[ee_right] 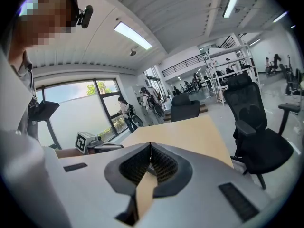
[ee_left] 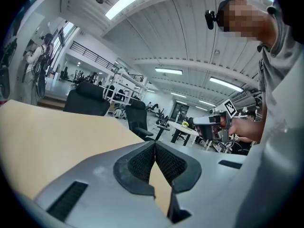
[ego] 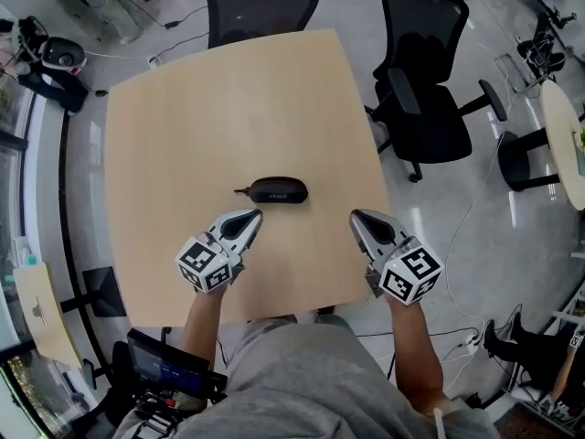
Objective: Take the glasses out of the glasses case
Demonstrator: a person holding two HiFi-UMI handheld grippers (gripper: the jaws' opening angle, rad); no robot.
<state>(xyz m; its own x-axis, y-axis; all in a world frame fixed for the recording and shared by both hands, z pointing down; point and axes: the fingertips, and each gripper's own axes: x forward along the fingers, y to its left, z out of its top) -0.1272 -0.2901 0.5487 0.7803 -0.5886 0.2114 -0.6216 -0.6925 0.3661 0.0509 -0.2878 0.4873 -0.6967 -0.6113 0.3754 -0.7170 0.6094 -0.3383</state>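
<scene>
A black, closed glasses case [ego: 277, 190] lies near the middle of the light wooden table [ego: 183, 117] in the head view. My left gripper [ego: 250, 217] rests on the table just in front and left of the case, shut with nothing in it. My right gripper [ego: 359, 218] sits near the table's right edge, to the right of the case, also shut and empty. In the left gripper view the jaws meet at the tips [ee_left: 155, 144]; the right gripper view shows the same [ee_right: 150, 145]. The case appears in neither gripper view.
Two black office chairs [ego: 260, 3] [ego: 422, 80] stand behind and to the right of the table. A round white table [ego: 565, 140] is at the far right. Equipment and cables lie on the floor at the left [ego: 55, 58].
</scene>
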